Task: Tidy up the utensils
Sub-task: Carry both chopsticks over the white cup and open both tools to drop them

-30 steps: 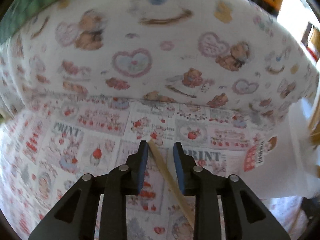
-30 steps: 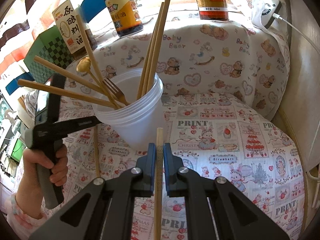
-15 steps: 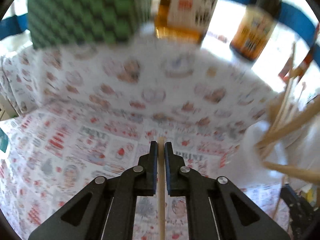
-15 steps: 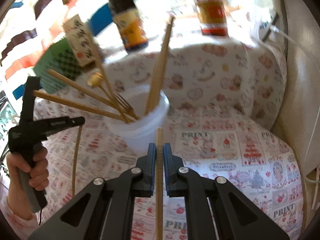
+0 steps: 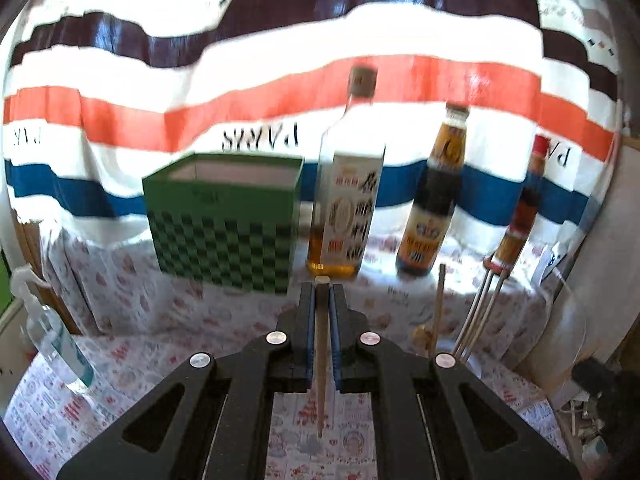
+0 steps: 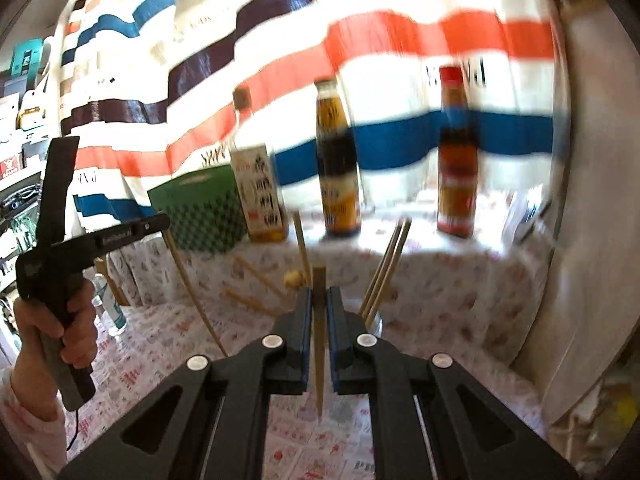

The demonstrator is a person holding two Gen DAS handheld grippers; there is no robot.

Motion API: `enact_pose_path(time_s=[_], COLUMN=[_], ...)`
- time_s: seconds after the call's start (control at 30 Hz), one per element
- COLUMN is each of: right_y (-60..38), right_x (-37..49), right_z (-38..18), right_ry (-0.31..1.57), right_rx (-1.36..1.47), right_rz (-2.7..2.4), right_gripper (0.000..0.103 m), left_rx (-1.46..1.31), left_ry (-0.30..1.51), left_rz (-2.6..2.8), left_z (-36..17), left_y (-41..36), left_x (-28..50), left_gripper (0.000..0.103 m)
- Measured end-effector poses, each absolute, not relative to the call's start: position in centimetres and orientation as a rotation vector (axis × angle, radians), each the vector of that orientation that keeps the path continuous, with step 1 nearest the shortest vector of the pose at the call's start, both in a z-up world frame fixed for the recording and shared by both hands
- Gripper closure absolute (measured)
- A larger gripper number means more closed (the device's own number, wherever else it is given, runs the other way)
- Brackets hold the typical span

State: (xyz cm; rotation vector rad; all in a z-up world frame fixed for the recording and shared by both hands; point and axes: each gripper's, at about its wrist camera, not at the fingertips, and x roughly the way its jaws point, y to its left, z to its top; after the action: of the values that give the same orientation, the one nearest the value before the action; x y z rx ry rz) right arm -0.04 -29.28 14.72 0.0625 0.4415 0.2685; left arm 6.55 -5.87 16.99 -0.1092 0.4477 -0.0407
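Note:
My left gripper [image 5: 322, 286] is shut on a wooden chopstick [image 5: 321, 356] that hangs down between its fingers. My right gripper [image 6: 319, 290] is shut on another wooden chopstick [image 6: 319, 340], held upright. Both are raised and tilted up toward the back wall. In the right wrist view the left gripper [image 6: 160, 222] shows at the left with its chopstick [image 6: 192, 288] slanting down. Several chopsticks [image 6: 382, 272] and a wooden spoon [image 6: 293, 279] stick up just past my right fingers; the cup that holds them is mostly hidden. They also show in the left wrist view [image 5: 482, 308].
A green checkered box [image 5: 226, 228] stands at the back, with three sauce bottles [image 5: 346, 200] [image 5: 434, 200] [image 5: 520, 208] to its right. A clear pump bottle [image 5: 48, 340] is at the left. A printed cloth [image 5: 140, 360] covers the table. A striped cloth hangs behind.
The left gripper closed on its chopstick, which now hangs straight. Both grippers rose and tilted up, so the view went from the tabletop and cup to the bottles and striped cloth.

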Motion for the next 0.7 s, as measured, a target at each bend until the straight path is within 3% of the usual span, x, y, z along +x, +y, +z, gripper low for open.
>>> enact_pose_path(time_s=[0.7], right_y=[-28.5], right_x=[0.9], right_z=[20.7], right_ry=[0.308], right_rx=[0.058], right_rz=[0.252], right_gripper=[0.096], left_rx=[-0.07], left_ry=[0.358], left_rz=[-0.218], left_z=[20.4], left_y=[-11.0], left_x=[2.8], left_gripper=[0.097])
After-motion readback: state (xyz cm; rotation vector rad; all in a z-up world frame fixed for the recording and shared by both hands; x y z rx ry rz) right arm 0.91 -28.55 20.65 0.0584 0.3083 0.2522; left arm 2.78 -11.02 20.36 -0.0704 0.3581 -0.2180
